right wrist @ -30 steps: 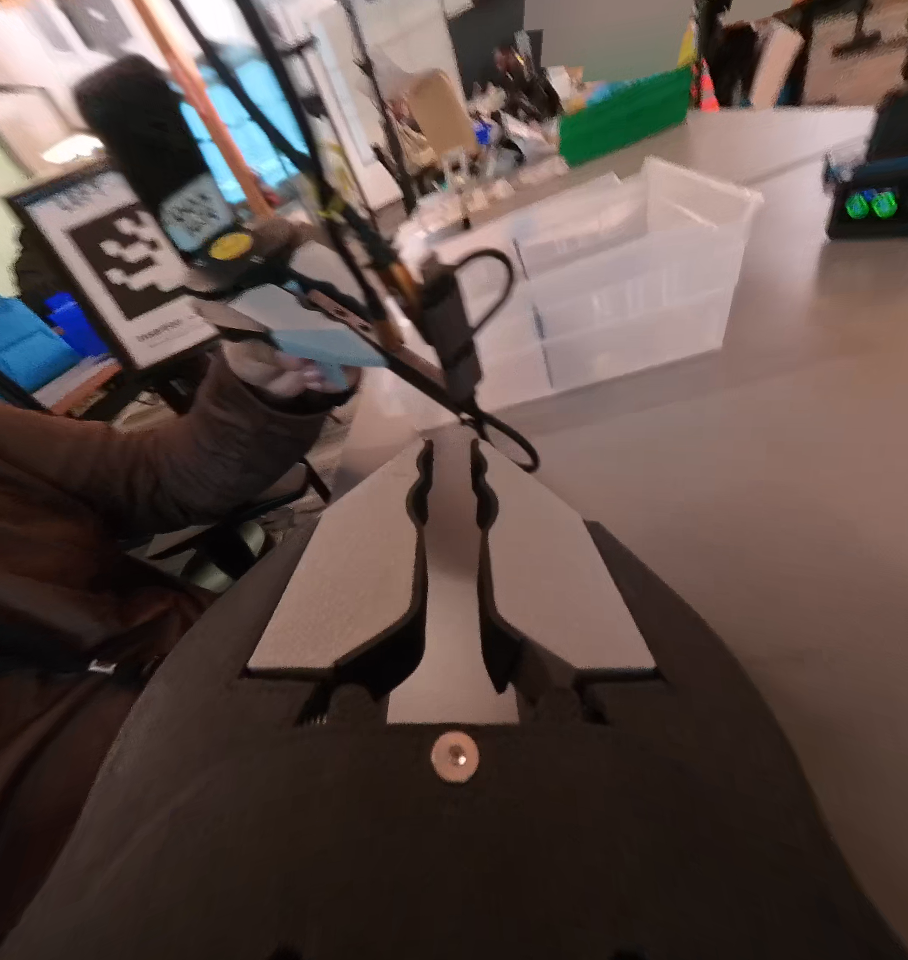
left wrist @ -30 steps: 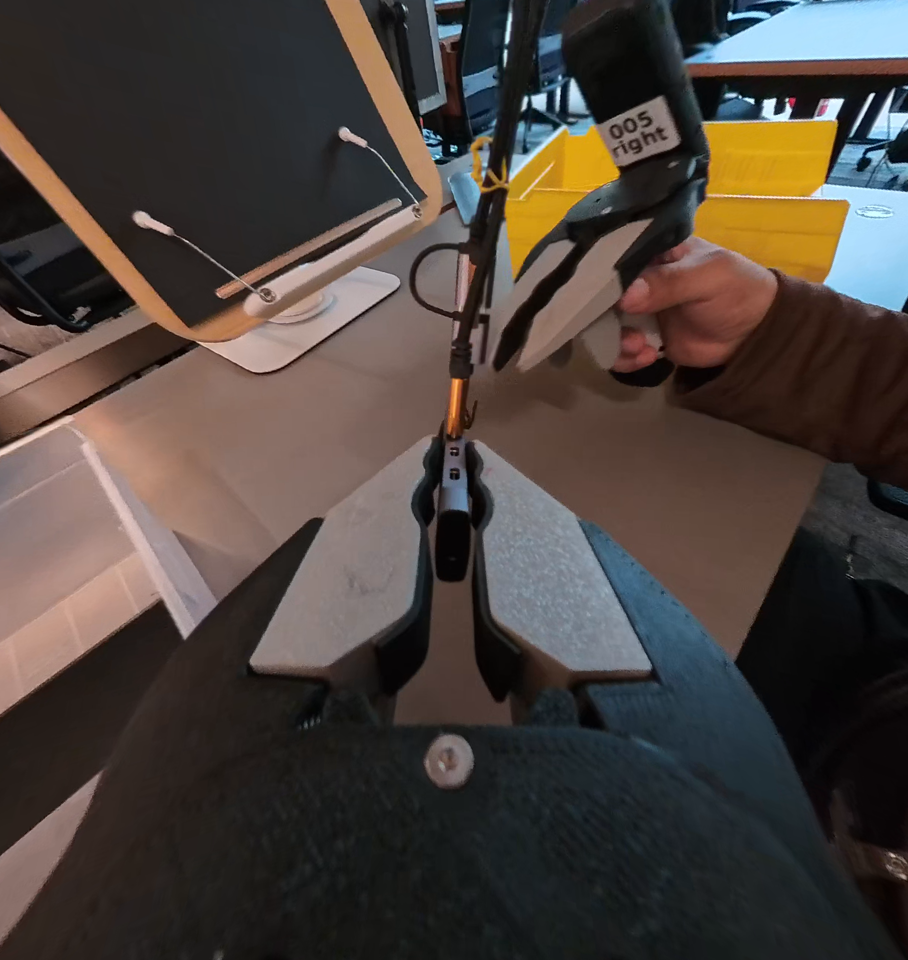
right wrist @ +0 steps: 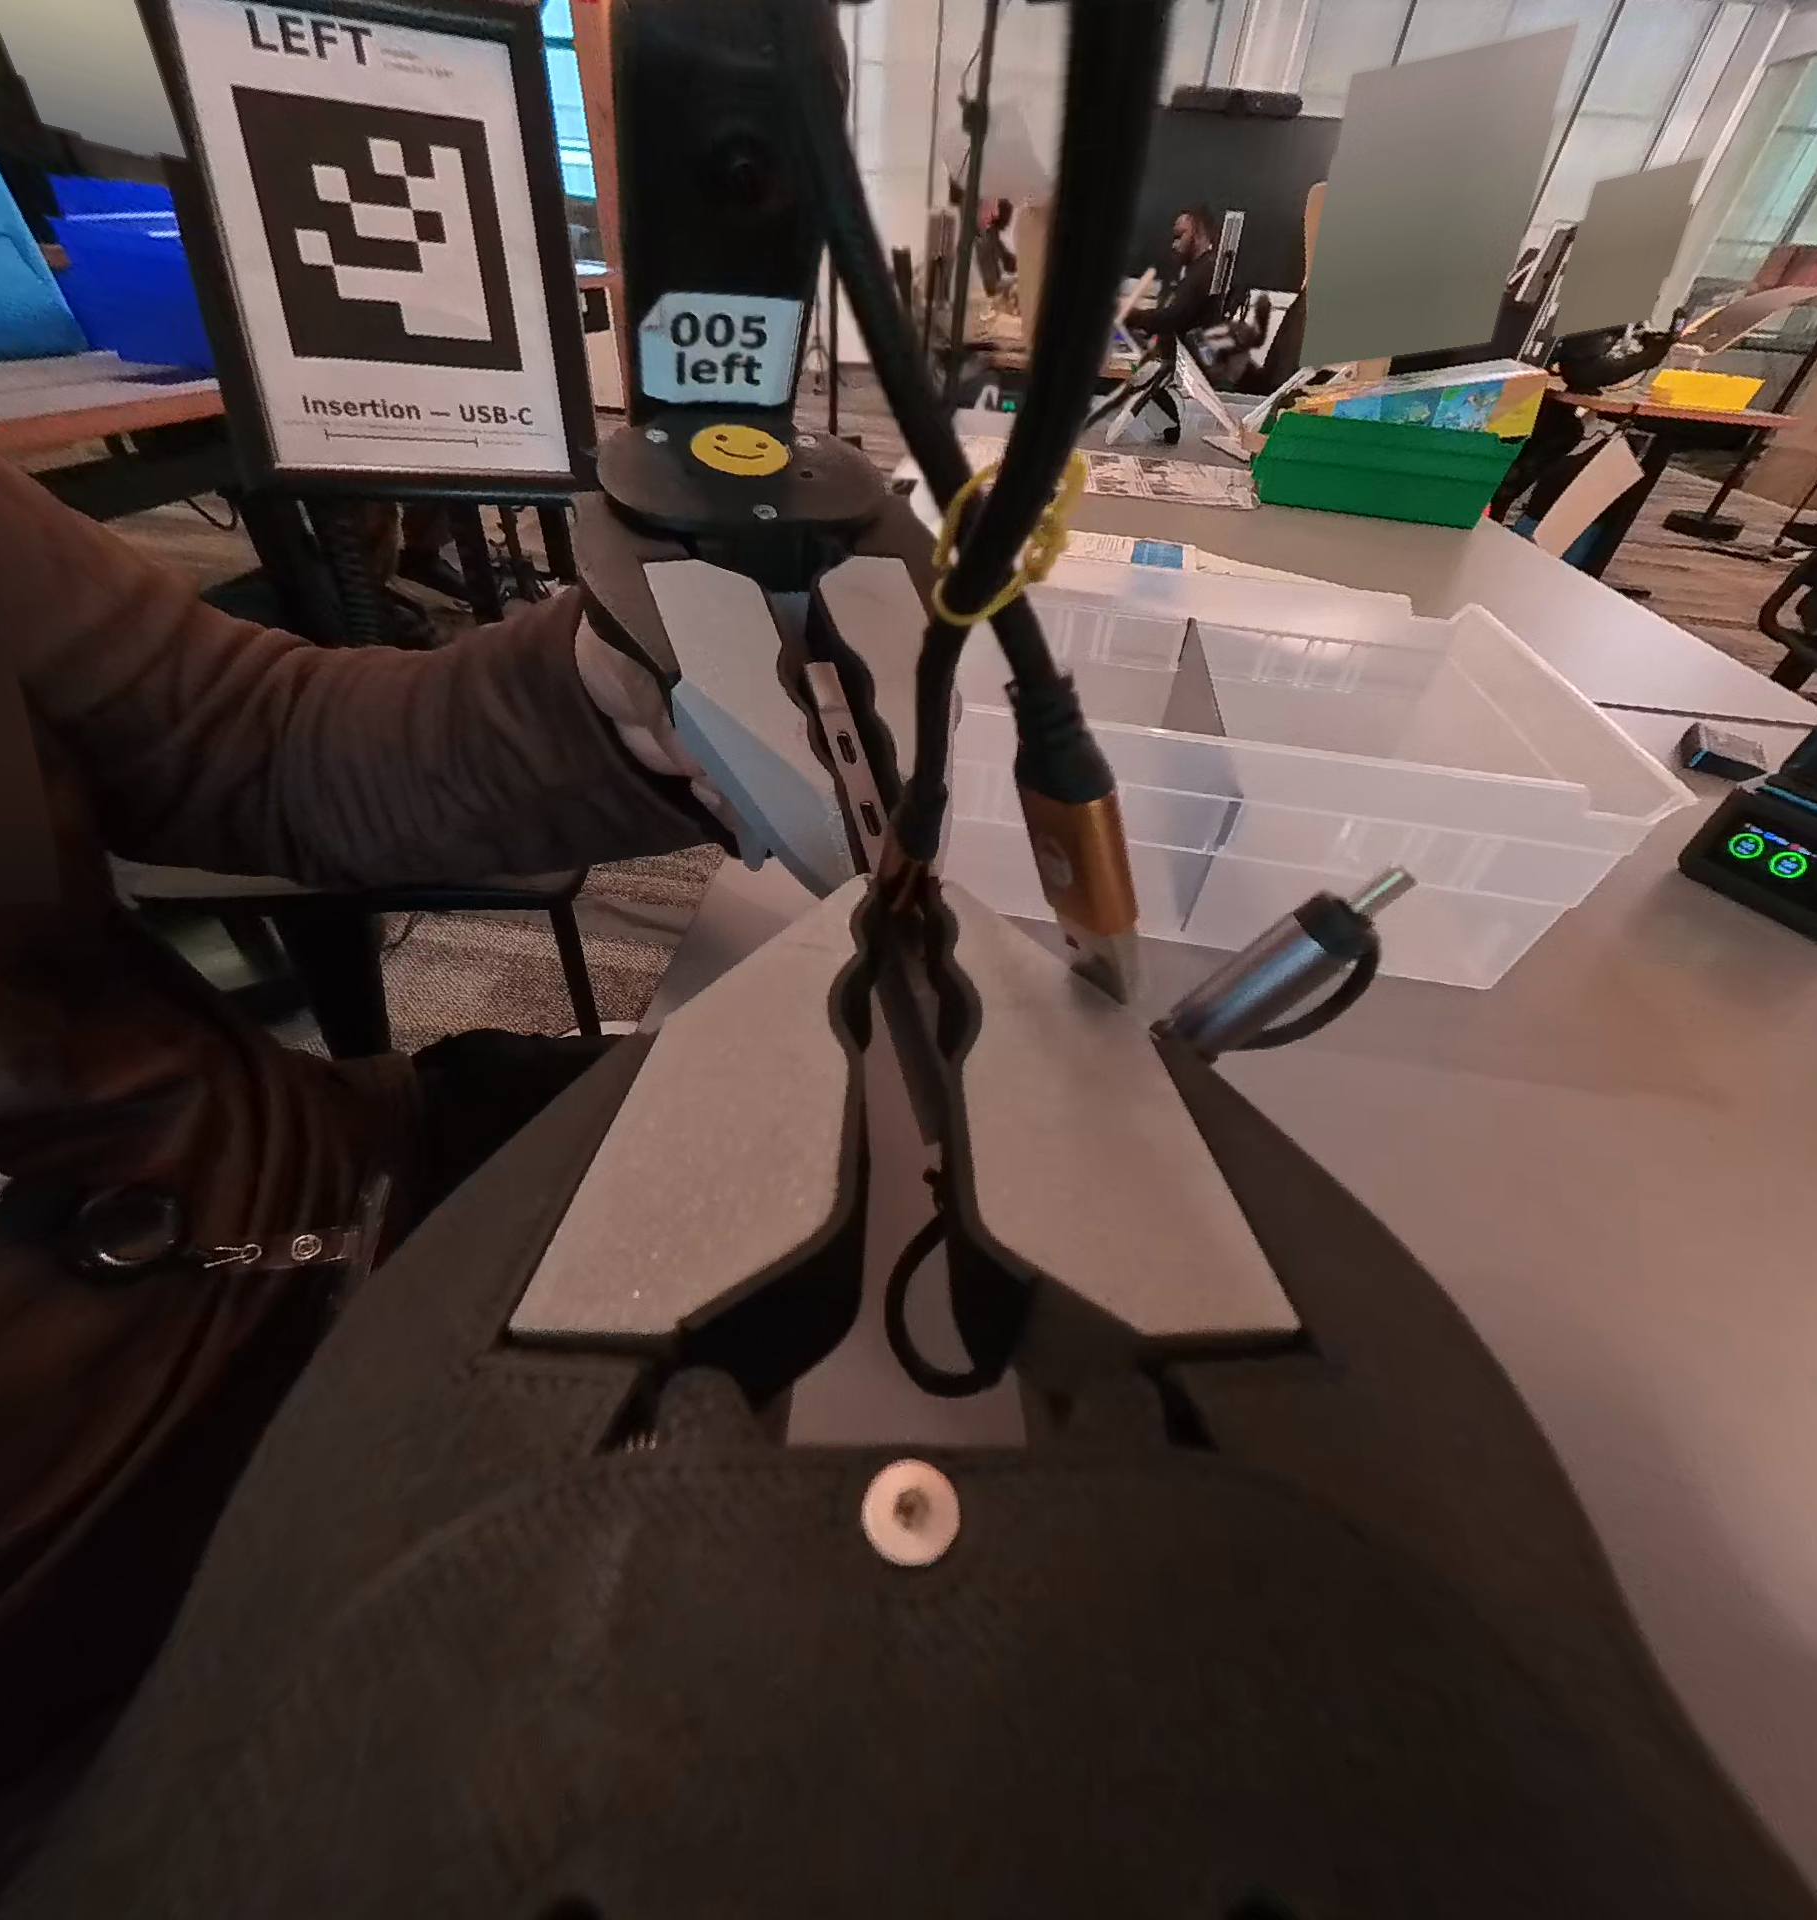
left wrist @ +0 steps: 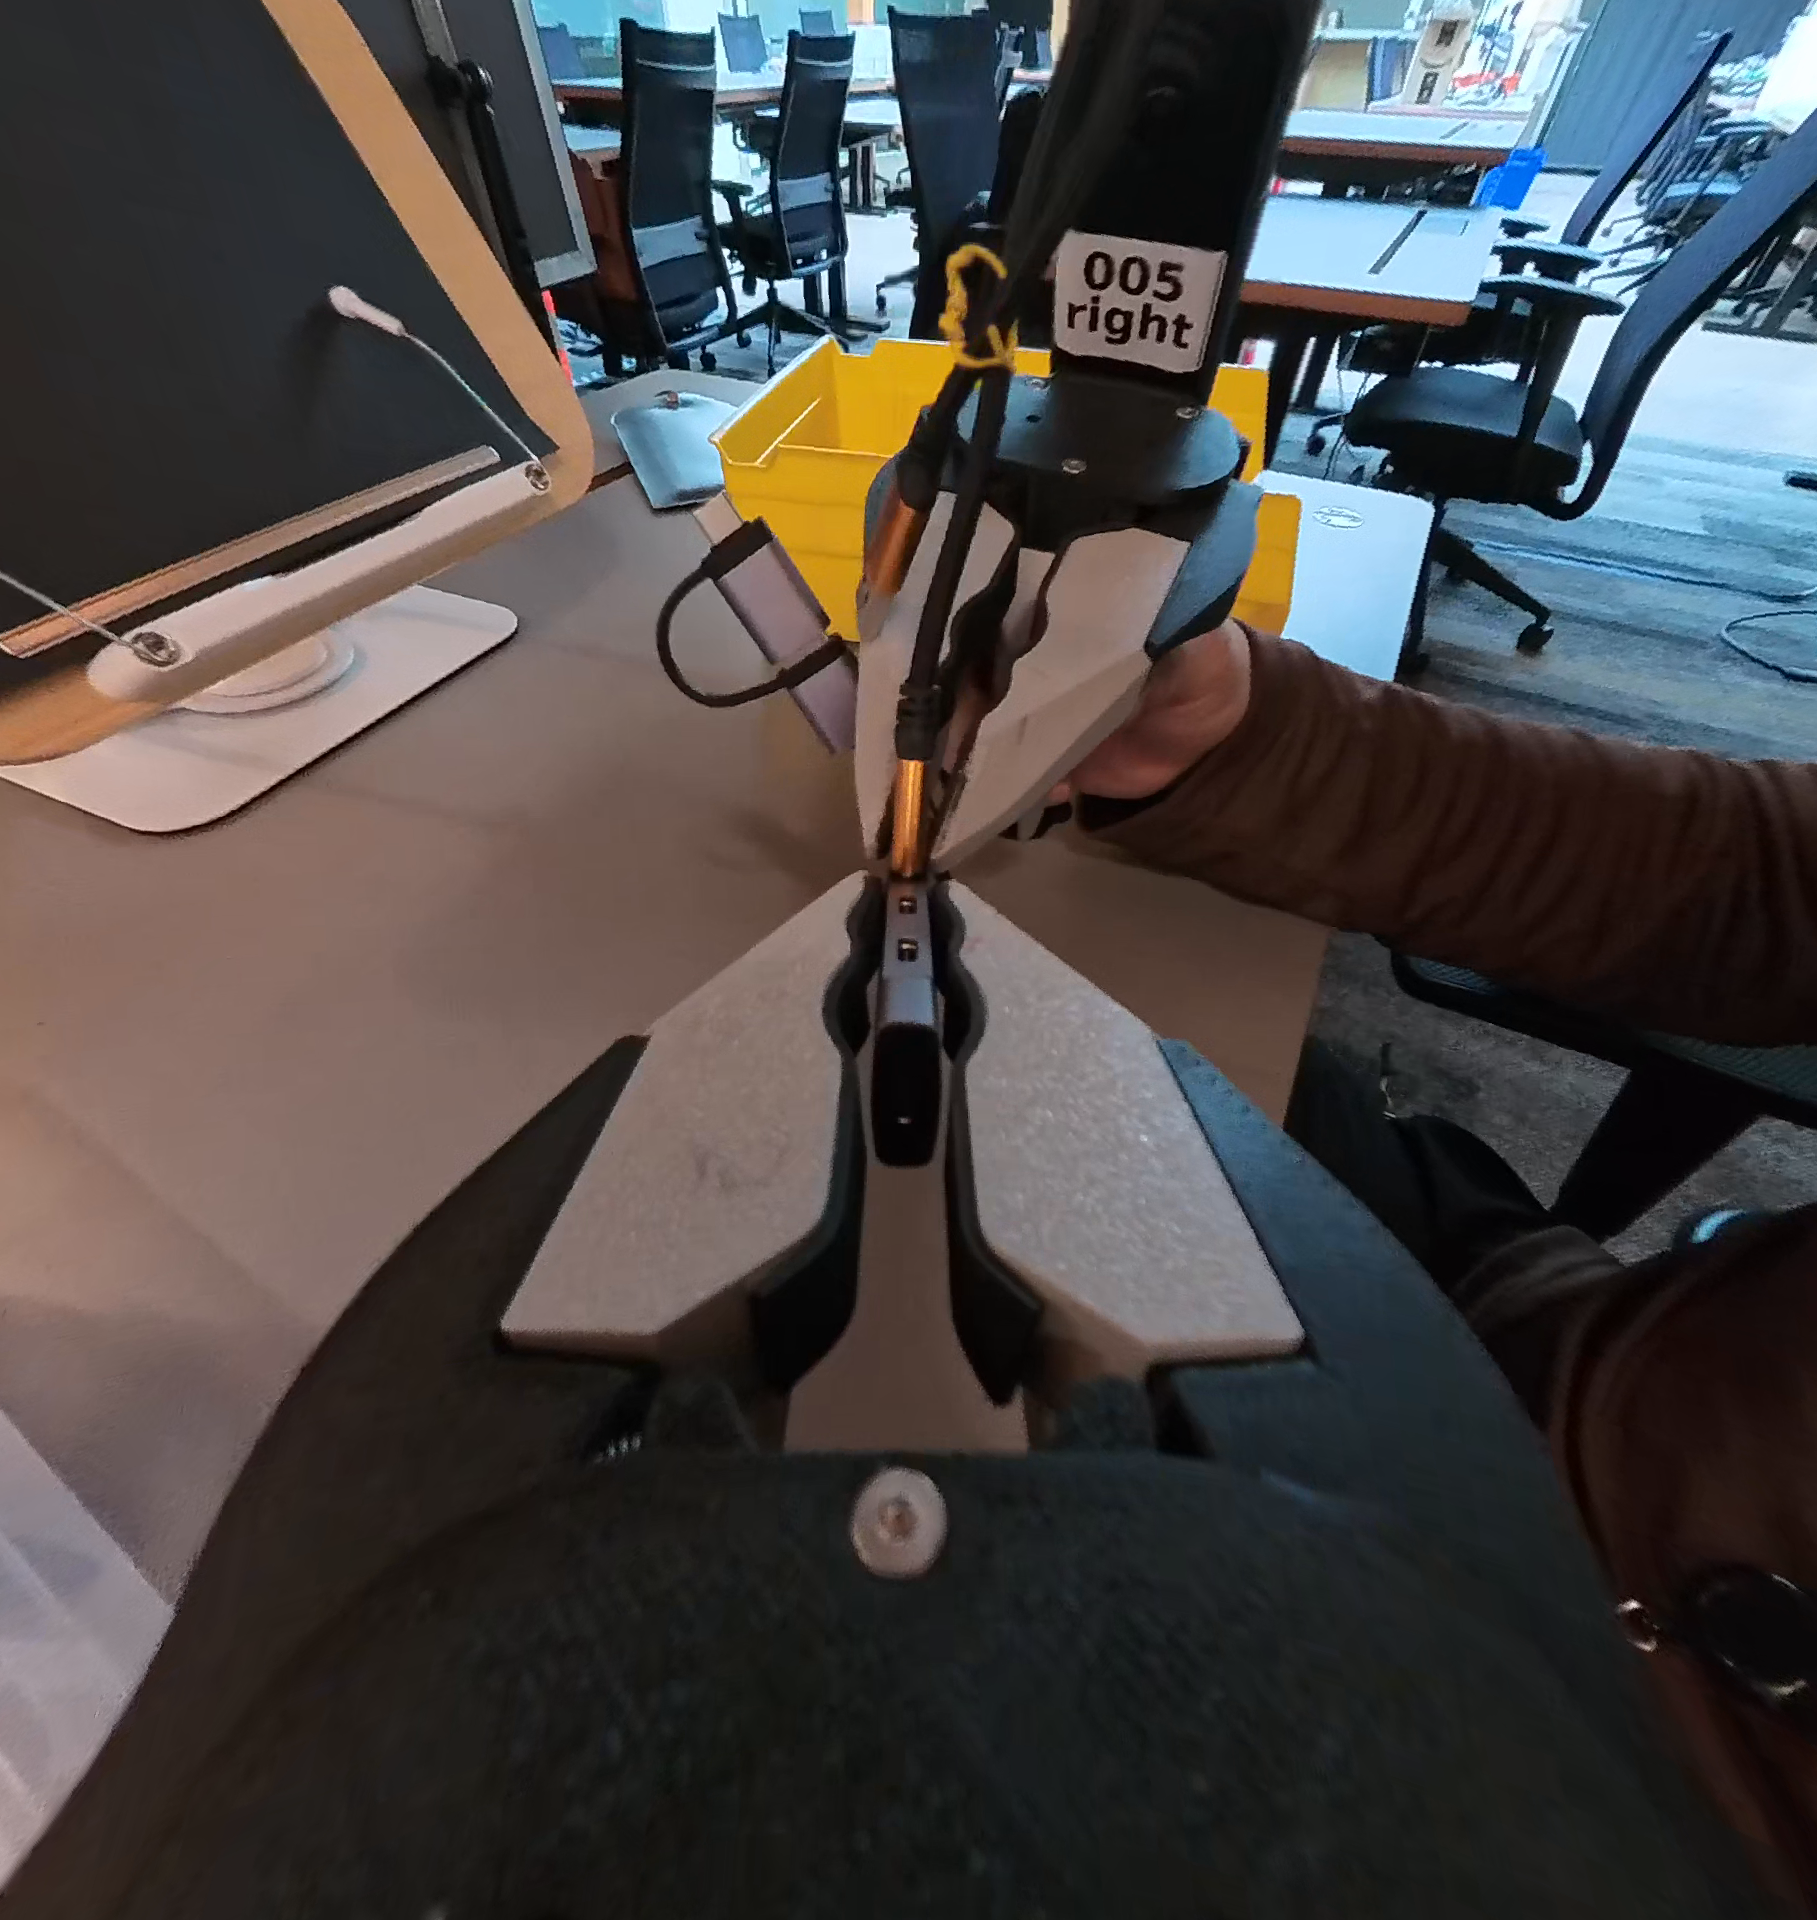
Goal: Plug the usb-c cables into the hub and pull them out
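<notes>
- Grey metal hub sits clamped edge-on between the fingers of my left claw, its row of small ports facing up and its dark end pointing back toward my wrist.
- Straight ahead of that claw's tips, my right claw comes in nose to nose, fingers pressed together on the copper-coloured USB-C plug of a black braided cable.
- That plug's tip meets the far end of the hub right where the two claws touch; whether it is fully seated I cannot tell.
- From my right claw, the same cable rises from between my fingertips, and the hub shows as a thin strip in the left claw just beyond.
- A yellow twist tie binds this cable to a second black one above my right claw.
- That second cable ends in a loose copper-and-silver plug hanging just right of my right fingertips.
- Further right, a grey adapter with a black loop pokes out beside the claw's finger.
- Beyond them on the desk stands a clear plastic bin.
</notes>
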{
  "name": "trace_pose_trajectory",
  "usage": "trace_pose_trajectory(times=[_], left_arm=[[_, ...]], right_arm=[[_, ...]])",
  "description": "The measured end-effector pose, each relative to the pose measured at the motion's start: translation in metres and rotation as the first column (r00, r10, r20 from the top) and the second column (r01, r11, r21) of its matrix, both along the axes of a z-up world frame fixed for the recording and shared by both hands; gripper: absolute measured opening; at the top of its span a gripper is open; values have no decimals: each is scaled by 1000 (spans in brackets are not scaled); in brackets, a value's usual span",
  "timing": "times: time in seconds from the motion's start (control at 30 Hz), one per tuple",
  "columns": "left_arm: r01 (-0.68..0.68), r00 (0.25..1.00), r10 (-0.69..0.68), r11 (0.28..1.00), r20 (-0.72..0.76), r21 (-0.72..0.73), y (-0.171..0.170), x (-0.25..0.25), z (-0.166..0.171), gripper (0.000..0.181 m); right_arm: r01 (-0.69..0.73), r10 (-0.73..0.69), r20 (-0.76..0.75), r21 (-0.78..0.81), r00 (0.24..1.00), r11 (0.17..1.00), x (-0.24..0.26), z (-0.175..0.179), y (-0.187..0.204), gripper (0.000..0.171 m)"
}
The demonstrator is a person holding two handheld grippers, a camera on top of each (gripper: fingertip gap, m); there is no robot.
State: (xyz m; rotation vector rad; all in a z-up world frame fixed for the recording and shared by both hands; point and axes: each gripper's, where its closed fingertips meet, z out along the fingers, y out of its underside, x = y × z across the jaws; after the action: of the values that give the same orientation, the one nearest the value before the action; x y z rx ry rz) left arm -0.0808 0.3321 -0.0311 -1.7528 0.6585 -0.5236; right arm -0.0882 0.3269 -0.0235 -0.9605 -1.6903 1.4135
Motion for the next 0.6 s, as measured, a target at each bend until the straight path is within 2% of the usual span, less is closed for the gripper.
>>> trace_pose_trajectory(times=[0.2,0.3,0.43,0.6], left_arm=[[3,997,-4,1000,71,16,1,0,5,7],[-61,997,58,997,54,48,6,-3,7,7],[-125,990,117,987,81,97,12,-5,16,7],[-117,977,97,989,192,96,11,-6,29,7]], right_arm=[[-10,10,-29,-22,1000,1000,0,4,0,3],[34,-35,-41,-29,999,999,-3,6,6,2],[30,-45,-71,-194,996,980,-4,17,11,2],[18,-72,-155,-326,985,945,-6,31,12,1]])
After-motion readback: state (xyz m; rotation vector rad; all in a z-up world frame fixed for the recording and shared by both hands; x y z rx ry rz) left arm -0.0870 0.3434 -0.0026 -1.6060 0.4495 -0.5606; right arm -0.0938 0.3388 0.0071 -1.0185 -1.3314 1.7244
